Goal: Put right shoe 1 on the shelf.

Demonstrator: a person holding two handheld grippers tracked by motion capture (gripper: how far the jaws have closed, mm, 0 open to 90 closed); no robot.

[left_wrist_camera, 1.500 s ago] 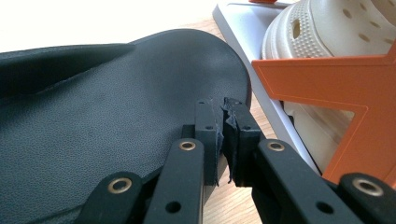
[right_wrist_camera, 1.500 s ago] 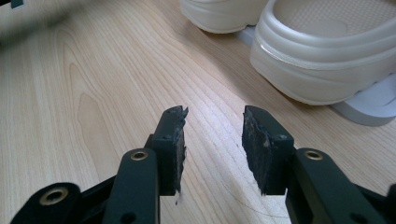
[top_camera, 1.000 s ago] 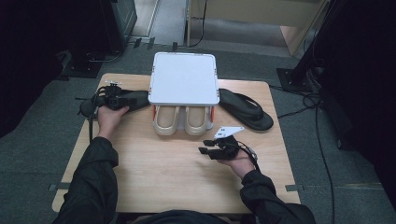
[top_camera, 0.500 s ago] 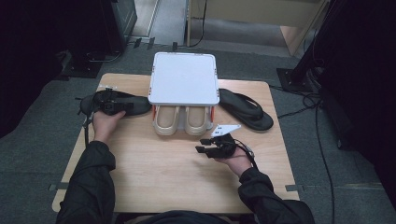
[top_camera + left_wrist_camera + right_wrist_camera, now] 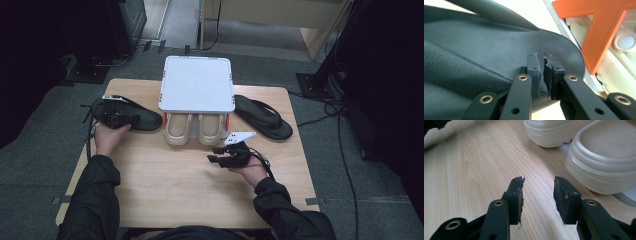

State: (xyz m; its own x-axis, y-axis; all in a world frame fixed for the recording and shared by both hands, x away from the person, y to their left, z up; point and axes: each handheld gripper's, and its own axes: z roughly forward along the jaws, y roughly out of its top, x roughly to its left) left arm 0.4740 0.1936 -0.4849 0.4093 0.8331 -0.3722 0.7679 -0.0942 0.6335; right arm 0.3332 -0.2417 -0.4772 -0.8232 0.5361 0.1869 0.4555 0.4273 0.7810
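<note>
1. High view: the left gripper [image 5: 116, 119] lay on the black leather flat sandal [image 5: 132, 116] at the wooden table's [image 5: 165, 185] left, beside the white two-tier shoe rack [image 5: 197, 84]
2. Left gripper view: its jaws were nearly clenched over that sandal [image 5: 474, 60], whether pinching it I cannot tell
3. Right gripper view: the right gripper [image 5: 537, 195] stood released, near cream rubber clogs [image 5: 604, 157]

You've got open tabletop [image 5: 190, 185] all across the near half, while the white shoe rack [image 5: 197, 82] with its cream clogs [image 5: 192, 129] blocks the middle and a black sandal [image 5: 131, 116] on the left and a black flip-flop [image 5: 262, 116] on the right fill its flanks (tight squeezes there).
</note>
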